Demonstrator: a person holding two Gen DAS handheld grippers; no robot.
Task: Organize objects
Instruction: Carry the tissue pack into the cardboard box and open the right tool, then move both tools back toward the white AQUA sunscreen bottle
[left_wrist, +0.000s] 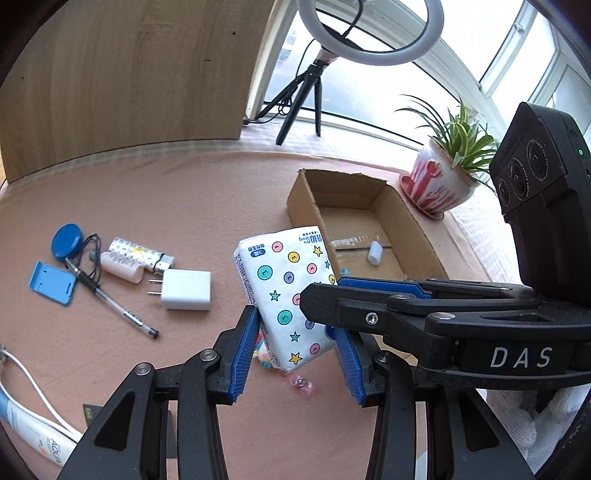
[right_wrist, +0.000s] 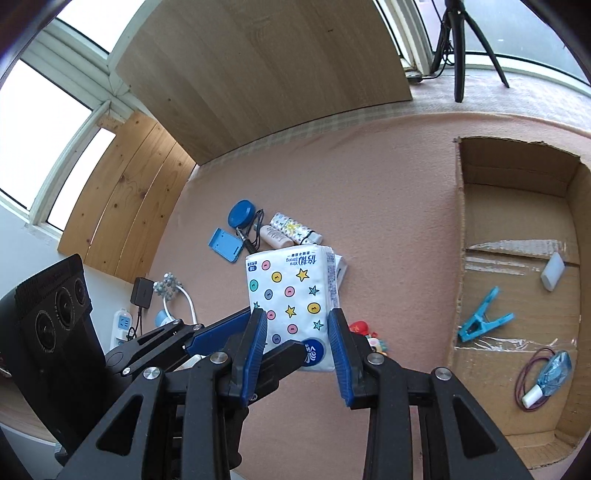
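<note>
Both grippers clamp one tissue pack (left_wrist: 291, 295): the left gripper (left_wrist: 295, 354) and right gripper (right_wrist: 297, 343) each close their blue pads on its sides, holding it tilted above the table (left_wrist: 184, 206). The box (left_wrist: 373, 192) sits just beyond, charger (left_wrist: 186, 290) left.

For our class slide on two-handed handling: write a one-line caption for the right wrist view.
Both grippers, right and left, clamp a tissue pack above the pink table, beside the cardboard box.

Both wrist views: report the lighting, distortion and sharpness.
Left wrist view: window blown out white, edges bowed, tissue pack sharp. Right wrist view: window overexposed, box stretched at the frame's edge, pack crisp.
</note>
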